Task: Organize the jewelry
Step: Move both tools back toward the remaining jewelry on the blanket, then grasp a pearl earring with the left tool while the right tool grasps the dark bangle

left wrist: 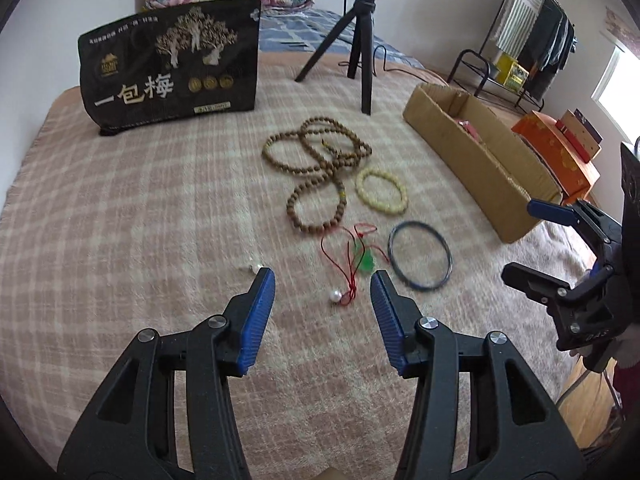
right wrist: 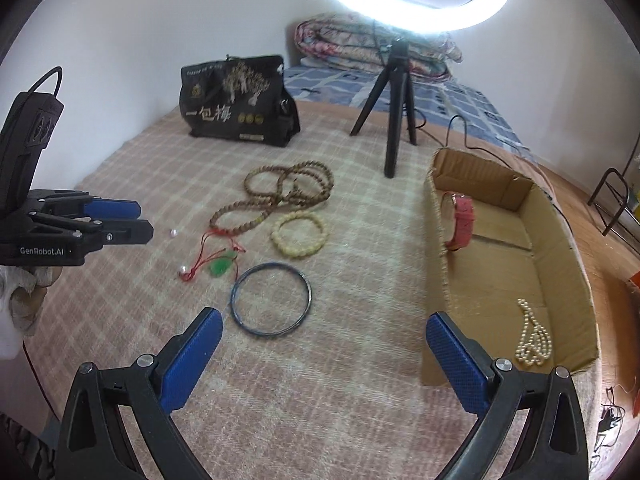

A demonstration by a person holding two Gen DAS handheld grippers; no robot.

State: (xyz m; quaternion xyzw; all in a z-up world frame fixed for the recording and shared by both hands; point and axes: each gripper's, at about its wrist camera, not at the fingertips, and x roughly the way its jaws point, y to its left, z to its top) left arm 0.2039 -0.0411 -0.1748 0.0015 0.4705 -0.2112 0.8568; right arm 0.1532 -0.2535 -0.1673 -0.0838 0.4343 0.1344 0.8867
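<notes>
Jewelry lies on a plaid blanket: brown bead strands [left wrist: 316,160] [right wrist: 280,192], a cream bead bracelet [left wrist: 382,190] [right wrist: 298,235], a dark blue bangle [left wrist: 420,255] [right wrist: 271,298], a red-cord green pendant [left wrist: 360,258] [right wrist: 218,266] with a pearl [left wrist: 335,297], and a loose pearl [right wrist: 173,233]. My left gripper [left wrist: 322,286] is open above the pearl end of the cord. My right gripper [right wrist: 324,334] is open and empty near the bangle. A cardboard box [right wrist: 436,264] [left wrist: 480,168] holds a red watch [right wrist: 460,220] and a pearl necklace [right wrist: 532,340].
A black printed bag [left wrist: 168,64] [right wrist: 236,100] stands at the back. A ring-light tripod [left wrist: 360,48] [right wrist: 394,112] stands behind the beads. An orange box [left wrist: 560,148] sits beyond the cardboard box. Folded quilts [right wrist: 376,48] lie by the wall.
</notes>
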